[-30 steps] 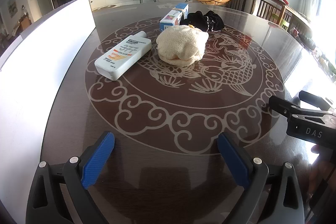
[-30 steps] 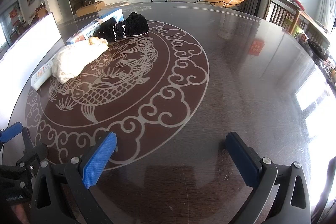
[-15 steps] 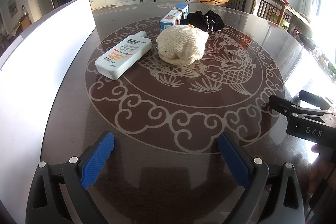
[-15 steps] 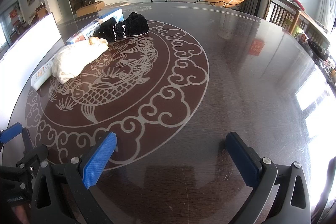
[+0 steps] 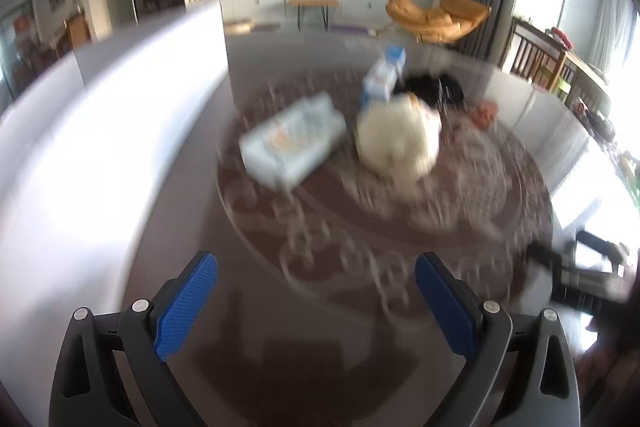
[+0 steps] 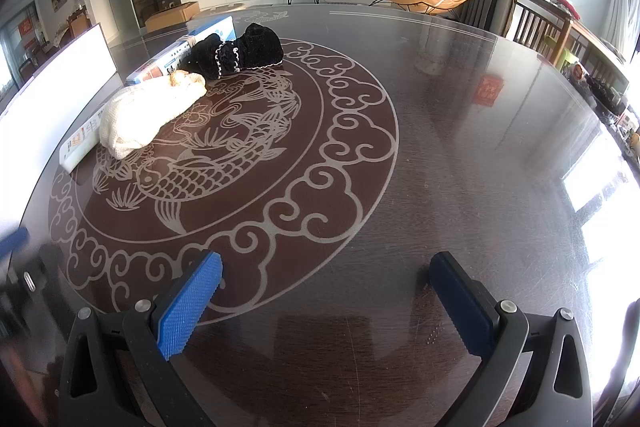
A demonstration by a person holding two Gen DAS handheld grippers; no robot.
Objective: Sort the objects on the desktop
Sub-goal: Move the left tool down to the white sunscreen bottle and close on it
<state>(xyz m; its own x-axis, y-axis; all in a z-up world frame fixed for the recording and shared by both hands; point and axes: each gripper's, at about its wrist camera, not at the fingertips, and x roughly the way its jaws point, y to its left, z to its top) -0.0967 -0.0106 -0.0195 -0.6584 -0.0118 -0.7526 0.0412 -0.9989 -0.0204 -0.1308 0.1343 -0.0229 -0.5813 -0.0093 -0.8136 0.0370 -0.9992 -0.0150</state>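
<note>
A white lotion bottle (image 5: 294,143) lies on the dark round table (image 5: 280,327), blurred in the left wrist view. Beside it sits a cream knitted hat (image 5: 398,141), with a blue-and-white box (image 5: 384,75) and a black garment (image 5: 434,87) behind. The right wrist view shows the cream hat (image 6: 150,115), the black garment (image 6: 236,53) and the box (image 6: 176,57) at the far left. My left gripper (image 5: 316,287) is open and empty, well short of the bottle. My right gripper (image 6: 326,287) is open over bare table.
A tall white board (image 5: 100,131) stands along the table's left edge. The right gripper's body (image 5: 580,275) shows at the right edge of the left wrist view. The table's fish-and-cloud pattern (image 6: 224,163) covers its middle. Chairs (image 6: 536,27) stand at the far right.
The left wrist view has gone blurred and tilted up; the left gripper is moving toward the bottle and hat. The right gripper has stayed put.
</note>
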